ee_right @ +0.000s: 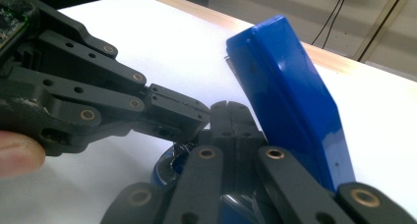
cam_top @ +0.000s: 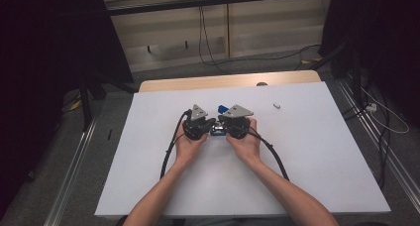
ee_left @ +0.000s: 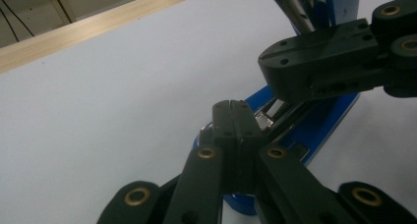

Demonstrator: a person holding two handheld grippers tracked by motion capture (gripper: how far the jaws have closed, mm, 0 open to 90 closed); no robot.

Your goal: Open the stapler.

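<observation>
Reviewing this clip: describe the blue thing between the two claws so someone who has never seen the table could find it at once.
On the white table, look to the middle, where both hands meet. The stapler lies there between the left claw and right claw, its glossy blue top swung up. It is the one blue thing; the small white piece lies apart, far right.

Stapler (ee_right: 290,96): glossy blue, silver metal inside. Left hand-held gripper (cam_top: 199,128) and right hand-held gripper (cam_top: 233,126): black jaws, brass pins, grey top plates. Counter (cam_top: 317,151): white top, light wood far edge. Small white bit (cam_top: 277,105) far right. Floor (cam_top: 59,156) grey.
</observation>
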